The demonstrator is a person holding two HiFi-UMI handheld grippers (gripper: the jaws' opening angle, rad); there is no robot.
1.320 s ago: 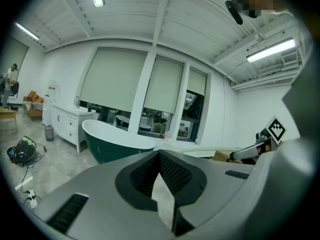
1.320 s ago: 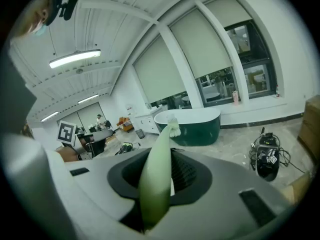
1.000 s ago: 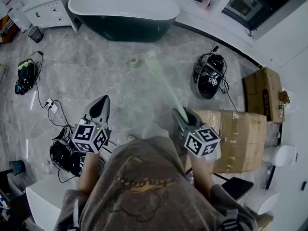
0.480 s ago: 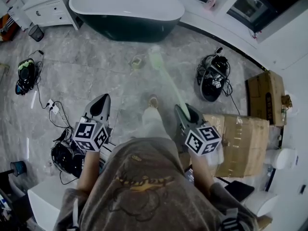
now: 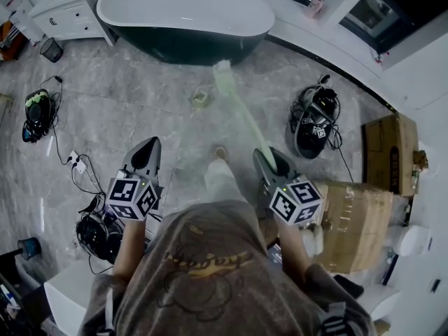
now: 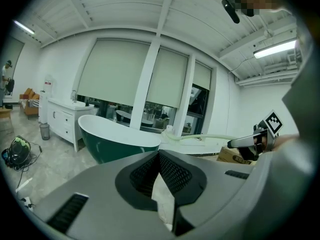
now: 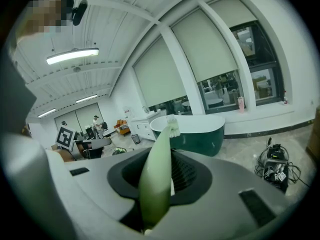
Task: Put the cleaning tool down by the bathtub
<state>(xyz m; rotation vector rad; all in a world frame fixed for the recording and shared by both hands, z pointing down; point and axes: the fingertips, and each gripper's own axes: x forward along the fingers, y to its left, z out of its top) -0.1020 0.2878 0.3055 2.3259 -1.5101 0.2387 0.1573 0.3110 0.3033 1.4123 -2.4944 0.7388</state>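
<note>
A pale green long-handled brush point(image 5: 240, 114) sticks out forward from my right gripper point(image 5: 269, 158), which is shut on its handle. The brush head point(image 5: 222, 75) points toward the dark green, white-rimmed bathtub point(image 5: 185, 16) and hangs over the floor just short of it. In the right gripper view the handle point(image 7: 157, 169) runs up between the jaws with the bathtub point(image 7: 200, 131) behind it. My left gripper point(image 5: 143, 152) is held level at the left, shut with nothing in it. From the left gripper view the bathtub point(image 6: 115, 139) and the brush point(image 6: 200, 138) show ahead.
A small green object point(image 5: 200, 98) lies on the marble floor before the tub. A black bag with cables point(image 5: 313, 121) sits to the right, cardboard boxes point(image 5: 357, 215) beside it. A white cabinet point(image 5: 59, 16), a bin point(image 5: 51, 49) and loose cables point(image 5: 77, 163) are at the left.
The person has stepped forward, one foot now showing ahead. The tub and the floor items have shifted slightly in view. Both grippers keep their pose, the brush still held.
</note>
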